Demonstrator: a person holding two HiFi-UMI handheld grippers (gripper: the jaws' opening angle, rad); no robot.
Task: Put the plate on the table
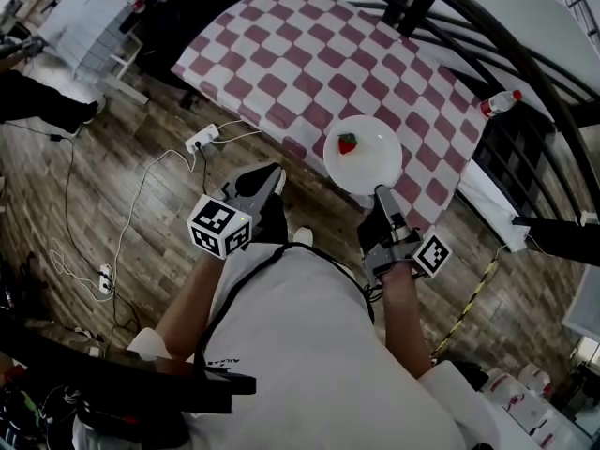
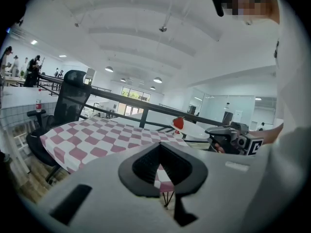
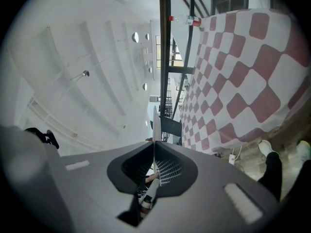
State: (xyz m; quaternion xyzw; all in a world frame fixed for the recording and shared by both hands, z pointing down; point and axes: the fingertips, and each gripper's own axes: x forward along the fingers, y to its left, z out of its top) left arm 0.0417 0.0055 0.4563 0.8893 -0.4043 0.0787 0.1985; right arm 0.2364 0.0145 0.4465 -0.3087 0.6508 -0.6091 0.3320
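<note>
Gripping white plate (image 1: 377, 162) by near rim w/ rt tool (image 1: 382, 195), jaws pinched narrow on the thin edge. Holding it level at near edge of checked-cloth surface (image 1: 309, 54); can't tell if touching cloth. Carrying a strawberry (image 1: 348, 143) left of plate centre. Hanging lt tool (image 1: 274, 178) off surface's near side, over wood floor (image 1: 112, 186), jaws together, empty, apart from plate. Around: black railing (image 1: 487, 36) past far side, red-capped bottle (image 1: 500, 103) on ledge at rt, black chair (image 2: 68, 101) at a surface corner, white power strip (image 1: 202, 140) + cables on floor beside cloth's hanging edge.
</note>
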